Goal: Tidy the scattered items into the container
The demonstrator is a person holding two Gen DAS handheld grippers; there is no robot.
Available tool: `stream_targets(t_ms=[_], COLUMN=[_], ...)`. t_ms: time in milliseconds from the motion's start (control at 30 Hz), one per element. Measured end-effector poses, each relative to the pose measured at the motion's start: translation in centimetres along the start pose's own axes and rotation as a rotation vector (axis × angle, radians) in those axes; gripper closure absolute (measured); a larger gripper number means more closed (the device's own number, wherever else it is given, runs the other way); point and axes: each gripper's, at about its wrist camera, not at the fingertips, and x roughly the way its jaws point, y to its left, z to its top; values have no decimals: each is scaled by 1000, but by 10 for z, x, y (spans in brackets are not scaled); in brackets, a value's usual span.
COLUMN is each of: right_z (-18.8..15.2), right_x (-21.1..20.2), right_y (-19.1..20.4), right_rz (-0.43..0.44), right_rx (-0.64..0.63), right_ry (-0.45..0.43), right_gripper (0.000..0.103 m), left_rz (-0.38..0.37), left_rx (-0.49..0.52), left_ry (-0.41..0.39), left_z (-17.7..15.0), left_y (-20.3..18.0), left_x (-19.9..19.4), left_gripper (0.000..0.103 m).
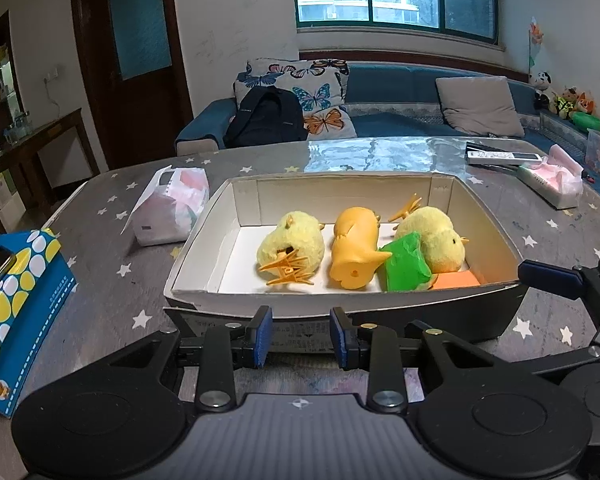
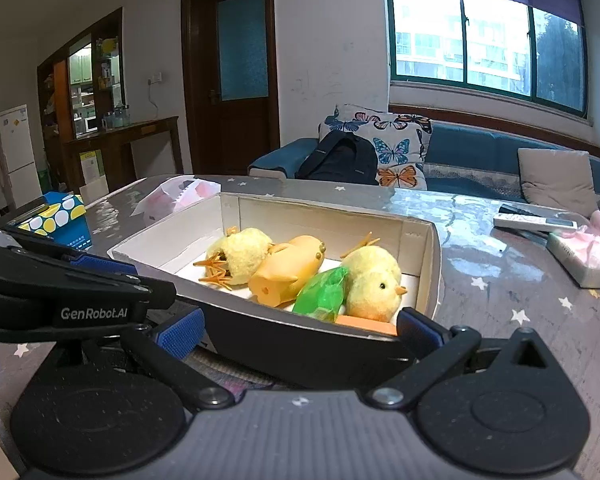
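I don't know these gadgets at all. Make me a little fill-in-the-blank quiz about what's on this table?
1. The toys lie inside a white cardboard ____.
2. Between the orange toy and the right fluffy chick sits a crumpled ____ item.
3. The tissue box on the left is blue with yellow and white ____.
4. The cushion on the sofa is printed with ____.

Missing words: box; green; dots; butterflies

The tabletop (image 1: 100, 240) is grey, printed with white stars, under a glossy clear cover. Directly on it: an open cardboard box (image 1: 204, 236) at centre; a white plastic bag (image 1: 168, 208) just left of the box; a blue dotted carton (image 1: 16, 312) near the left edge; a remote control (image 1: 500, 157) and a tissue pack (image 1: 548, 184) toward the far right.
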Motion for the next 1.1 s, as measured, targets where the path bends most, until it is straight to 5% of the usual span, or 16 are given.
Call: stream_targets(t_ms=[1100], right_z=[-30], right_x=[-23], right_y=[16], right_rz=[-29], right_rx=[-8], right_ry=[44], right_gripper=[0], left_rz=[-31], left_rx=[-21], left_ry=[54], left_z=[-34], left_y=[1], left_x=[-13], left_gripper=[69])
